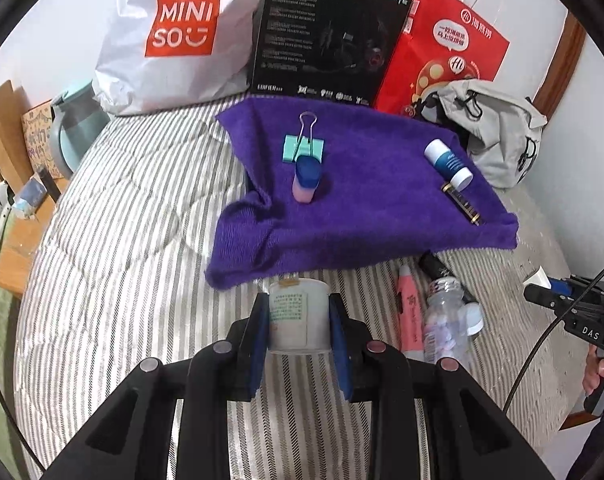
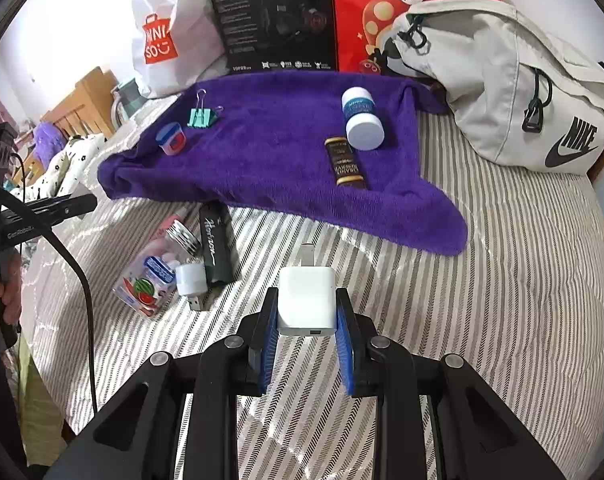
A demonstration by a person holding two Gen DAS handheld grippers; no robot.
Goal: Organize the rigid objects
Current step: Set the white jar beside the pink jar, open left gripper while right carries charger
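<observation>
While both loads hang short of the purple terry towel point(image 1: 362, 184):
Left tongs point(image 1: 300, 320): clamped on a white labelled plastic tub point(image 1: 298, 316); set it upright beside the mint binder clip point(image 1: 304, 148).
Right tongs point(image 2: 307, 312): clamped on a white square plug charger point(image 2: 307, 304); lay it flat.
On towel: four items.
On striped bed point(image 2: 482, 300): four loose.

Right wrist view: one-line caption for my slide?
Right gripper holds a white charger above the striped bedding, short of the purple towel.
</observation>
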